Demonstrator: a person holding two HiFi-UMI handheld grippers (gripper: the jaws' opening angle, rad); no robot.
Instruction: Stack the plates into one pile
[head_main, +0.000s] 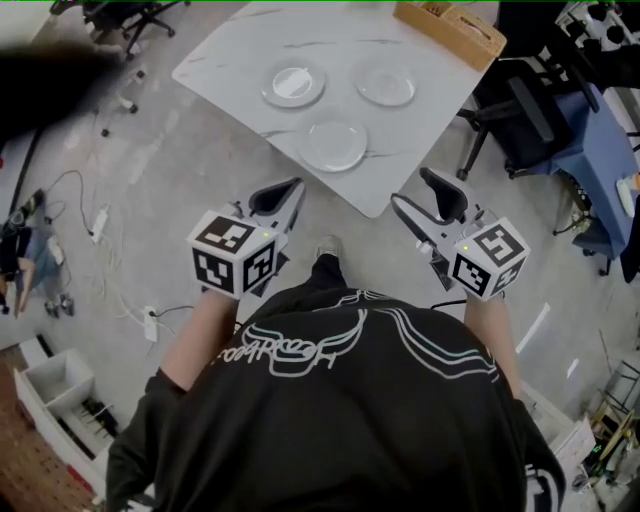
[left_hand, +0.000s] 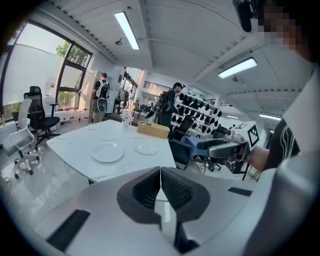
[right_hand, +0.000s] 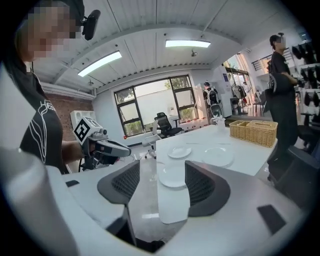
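Three clear glass plates lie apart on the white marble table (head_main: 250, 45): one at the far left (head_main: 293, 85), one at the far right (head_main: 386, 84), and one nearer the front corner (head_main: 334, 145). Both grippers hang in the air short of the table's near edge. My left gripper (head_main: 290, 197) is shut with nothing between its jaws; its own view shows two of the plates (left_hand: 107, 152) (left_hand: 147, 148) ahead. My right gripper (head_main: 420, 197) is open and holds nothing; the nearest plate (right_hand: 172, 176) shows between its fingers, with the other two (right_hand: 179, 152) (right_hand: 218, 156) beyond.
A wicker basket (head_main: 450, 28) sits at the table's far right edge. A black office chair (head_main: 520, 110) and a blue-covered table (head_main: 600, 150) stand to the right. Cables and a power strip (head_main: 100, 222) lie on the floor at the left. A person (right_hand: 277, 95) stands near the table.
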